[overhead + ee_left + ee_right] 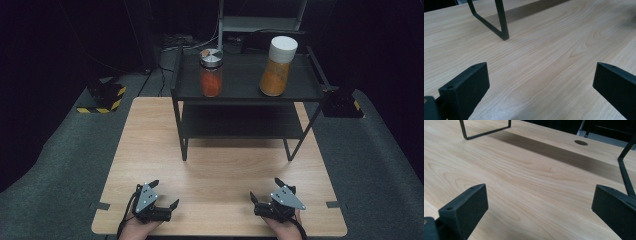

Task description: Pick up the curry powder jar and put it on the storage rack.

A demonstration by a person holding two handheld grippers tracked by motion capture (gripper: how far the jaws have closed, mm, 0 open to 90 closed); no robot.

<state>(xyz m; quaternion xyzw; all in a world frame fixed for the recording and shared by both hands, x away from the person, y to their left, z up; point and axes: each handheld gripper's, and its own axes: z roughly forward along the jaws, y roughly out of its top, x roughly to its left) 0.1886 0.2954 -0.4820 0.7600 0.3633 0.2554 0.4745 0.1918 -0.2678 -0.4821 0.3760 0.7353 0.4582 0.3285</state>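
**Both grippers wide open at the near edge, two jars up on the rack**

Nearest the camera in the high view, two hands come in from the bottom edge, each holding a gripper low over the wooden surface (220,165). The left gripper (165,196) sits near the front left of the surface, its fingers spread wide with nothing between them; the left gripper view confirms it, one black finger (466,86) at the lower left and the other at the lower right, with bare wood grain in the gap. The right gripper (264,191) sits near the front right, well apart from the left one, and its fingers (465,205) are likewise spread wide and empty.

Beyond the grippers, toward the far side of the surface, stands a black two-level rack (247,95). Its thin metal legs rest on the wood, and one leg shows in the upper part of each gripper view. On the rack's top shelf stand two upright jars, well apart from each other. The jar with the metal lid (211,72) is at the left and holds a reddish-orange filling. The jar with the white lid (277,65) is at the right, larger, with a yellow-orange filling. Both jars are far from the grippers.

A small round hole (581,142) in the surface shows in the right gripper view, near the far edge.
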